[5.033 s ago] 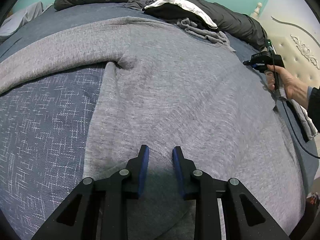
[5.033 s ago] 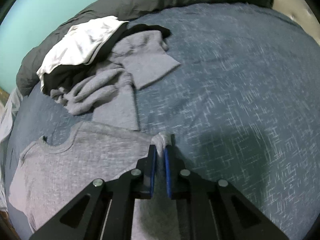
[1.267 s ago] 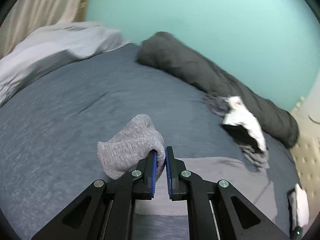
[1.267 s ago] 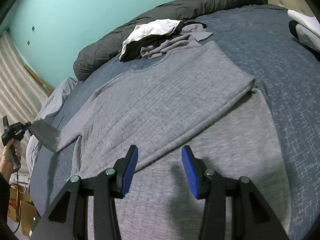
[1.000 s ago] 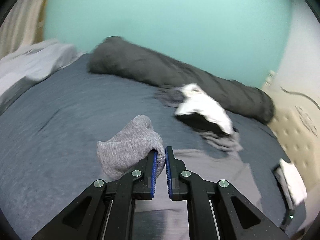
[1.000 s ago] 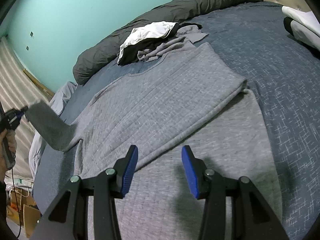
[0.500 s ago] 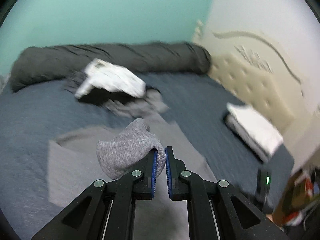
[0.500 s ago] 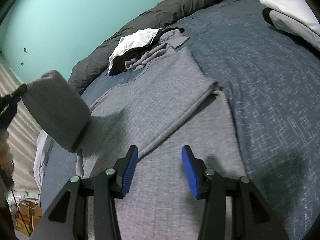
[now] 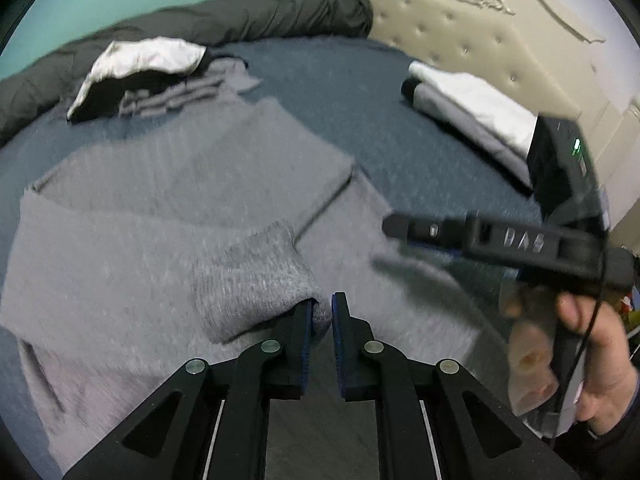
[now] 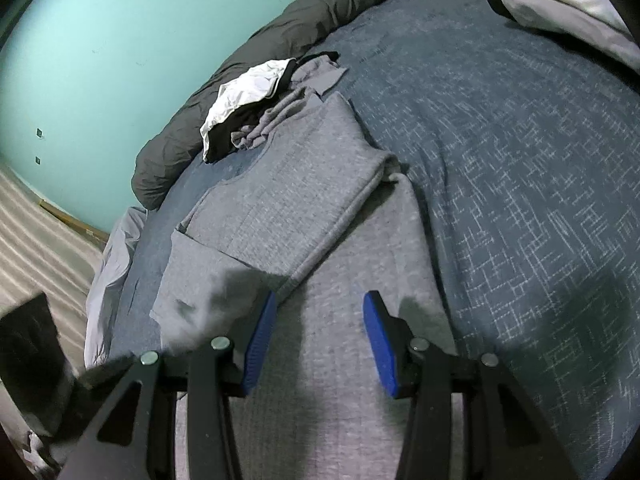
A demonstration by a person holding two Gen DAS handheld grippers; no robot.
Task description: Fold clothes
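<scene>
- Jaws on the left gripper (image 9: 321,312) were clamped on the cuff of the grey sweater's sleeve (image 9: 256,276), held over the sweater's body.
- Right gripper (image 10: 320,336) had its jaws spread wide, nothing between them, just above the grey sweater (image 10: 280,216).
- Sweater was lying flat on the blue bedspread (image 10: 520,160), one sleeve already folded across its chest.
- Pile of loose clothes (image 10: 256,108) sat past the collar, folded stack (image 9: 468,108) near the headboard (image 9: 480,32).

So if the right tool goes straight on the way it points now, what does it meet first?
Most likely the grey sweater lying just beyond the open right tool; nothing stands between them. Depth is hard to judge through the fisheye.
</scene>
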